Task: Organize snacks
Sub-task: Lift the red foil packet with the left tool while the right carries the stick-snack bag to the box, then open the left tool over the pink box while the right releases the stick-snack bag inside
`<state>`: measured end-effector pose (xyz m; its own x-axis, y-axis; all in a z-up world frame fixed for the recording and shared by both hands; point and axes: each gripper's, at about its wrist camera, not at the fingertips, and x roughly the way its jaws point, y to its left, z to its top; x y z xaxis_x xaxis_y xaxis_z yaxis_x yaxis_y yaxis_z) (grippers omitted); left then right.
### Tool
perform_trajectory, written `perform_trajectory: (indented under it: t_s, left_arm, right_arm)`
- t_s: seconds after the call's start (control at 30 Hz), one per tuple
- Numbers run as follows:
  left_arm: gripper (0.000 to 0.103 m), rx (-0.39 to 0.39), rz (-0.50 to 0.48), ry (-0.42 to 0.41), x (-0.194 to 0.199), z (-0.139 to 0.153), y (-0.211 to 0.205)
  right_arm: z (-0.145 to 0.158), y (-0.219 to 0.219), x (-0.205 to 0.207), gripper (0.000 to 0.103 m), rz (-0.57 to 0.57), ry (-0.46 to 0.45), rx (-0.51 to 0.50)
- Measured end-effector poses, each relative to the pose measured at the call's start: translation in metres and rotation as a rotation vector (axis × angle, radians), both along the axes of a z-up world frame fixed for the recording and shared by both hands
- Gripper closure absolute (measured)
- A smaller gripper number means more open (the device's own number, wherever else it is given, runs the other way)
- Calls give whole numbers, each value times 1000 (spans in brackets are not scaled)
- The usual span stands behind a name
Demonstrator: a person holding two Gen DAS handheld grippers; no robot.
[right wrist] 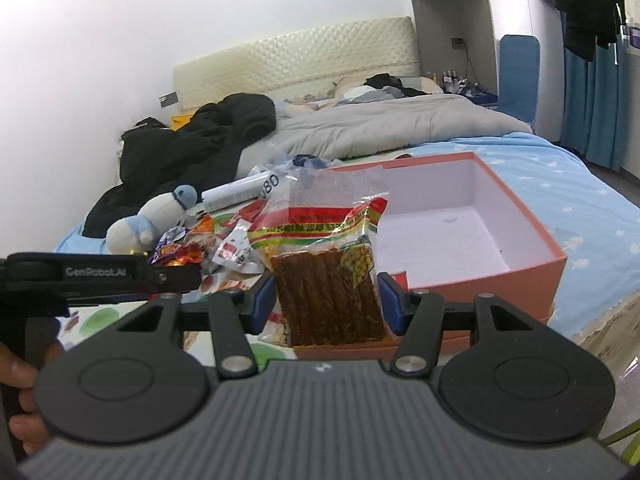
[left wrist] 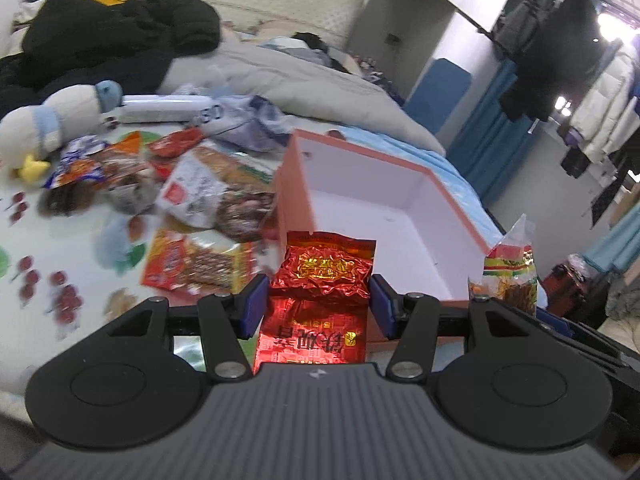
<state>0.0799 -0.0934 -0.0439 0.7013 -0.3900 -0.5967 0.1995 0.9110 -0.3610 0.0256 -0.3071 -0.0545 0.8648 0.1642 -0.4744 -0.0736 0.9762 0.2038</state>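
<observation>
My left gripper (left wrist: 318, 302) is shut on a red foil tea packet (left wrist: 320, 280), held above the near left corner of the pink box (left wrist: 452, 200). My right gripper (right wrist: 326, 300) is shut on a clear packet of brown snack sticks (right wrist: 328, 276), held in front of the pink box (right wrist: 532, 272), whose white inside holds nothing visible. That packet also shows at the right of the left wrist view (left wrist: 510, 272). A pile of snack packets (left wrist: 192, 196) lies on the bed left of the box; it also shows in the right wrist view (right wrist: 224, 252).
A plush toy (left wrist: 60, 116) and a white tube (left wrist: 164, 109) lie behind the snacks. Black clothes (left wrist: 120, 36) and a grey duvet (left wrist: 280, 80) cover the far bed. The left gripper's body (right wrist: 100, 274) shows at the left of the right wrist view. Hanging clothes (left wrist: 580, 64) stand right.
</observation>
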Motion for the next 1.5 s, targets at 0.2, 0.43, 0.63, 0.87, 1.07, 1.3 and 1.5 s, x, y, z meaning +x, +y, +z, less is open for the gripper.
perform_trajectory:
  t_s: [0.2, 0.43, 0.63, 0.87, 1.07, 1.3, 1.5]
  left_arm:
    - [43, -5, -48, -6, 27, 2, -28]
    - [43, 22, -78, -5, 72, 1, -62]
    - [43, 30, -117, 8, 120, -5, -94]
    - [43, 53, -157, 57, 171, -30, -122]
    - [43, 59, -159, 104, 196, -50, -130]
    - [42, 70, -156, 93, 203, -54, -131]
    - [36, 79, -160, 55, 188, -40, -126]
  right_arm:
    - [5, -19, 18, 46, -34, -7, -20]
    - [3, -44, 48, 46, -54, 6, 1]
    - [-5, -67, 82, 45, -59, 33, 18]
    - [-30, -91, 131, 45, -86, 91, 39]
    - [-59, -101, 162, 44, -99, 155, 50]
    - [-73, -100, 175, 43, -106, 194, 56]
    - [-66, -102, 172, 19, -103, 199, 48]
